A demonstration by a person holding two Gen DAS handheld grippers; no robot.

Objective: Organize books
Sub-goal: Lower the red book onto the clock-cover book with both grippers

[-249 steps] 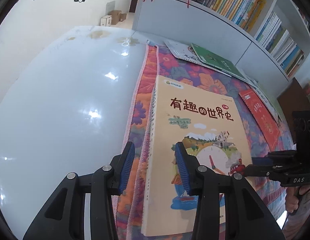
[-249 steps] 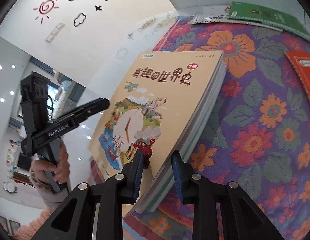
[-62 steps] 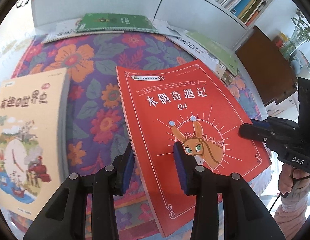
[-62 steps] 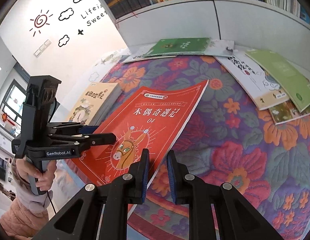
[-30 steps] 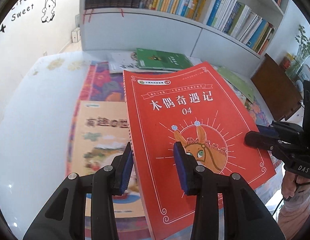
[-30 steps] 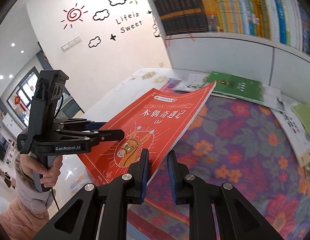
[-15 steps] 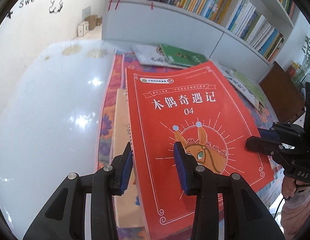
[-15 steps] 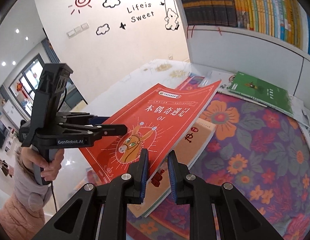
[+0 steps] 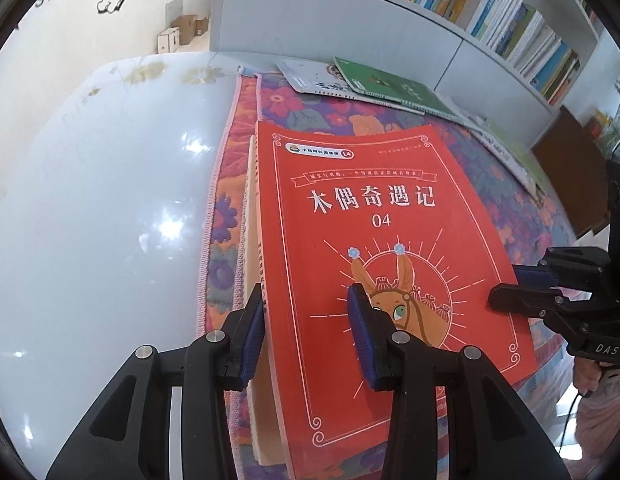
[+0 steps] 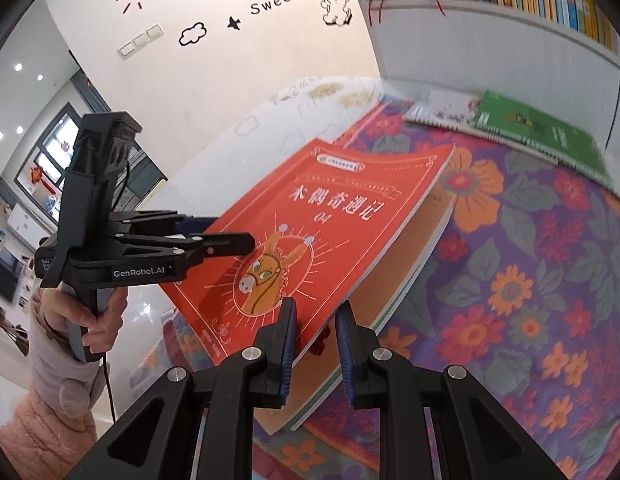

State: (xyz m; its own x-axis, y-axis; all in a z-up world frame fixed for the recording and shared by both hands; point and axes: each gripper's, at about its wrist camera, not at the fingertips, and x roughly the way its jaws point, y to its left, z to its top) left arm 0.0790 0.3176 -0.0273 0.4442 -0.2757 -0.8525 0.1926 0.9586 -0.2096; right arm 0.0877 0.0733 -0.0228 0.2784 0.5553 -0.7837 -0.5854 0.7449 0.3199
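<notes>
From the left wrist camera, we hold our left gripper [image 9: 306, 320] closed on the spine side of the red book [image 9: 374, 216], one blue pad over the cover beside the donkey drawing and the other at the spine edge. The red book lies tilted over the tan book [image 9: 252, 248], which rests on the flowered cloth [image 9: 226, 184] next to the glossy white table [image 9: 102, 208]. Our right gripper [image 9: 514, 284] pinches the opposite long edge of the red cover. Farther back, a green notebook [image 9: 390, 84] lies on other thin booklets below the white bookshelf [image 9: 450, 20].

From the right wrist camera, our right gripper [image 10: 314, 332] is nearly closed, its pads clamping the near edge of the red book [image 10: 338, 216]. That book hangs at a slant just above the tan book [image 10: 410, 252]; whether they touch we cannot tell. Our left gripper [image 10: 246, 240] grips the far side, held by a hand [image 10: 90, 316] in a pale sleeve. The green notebook [image 10: 538, 132] lies toward the bookshelf [image 10: 490, 40].
</notes>
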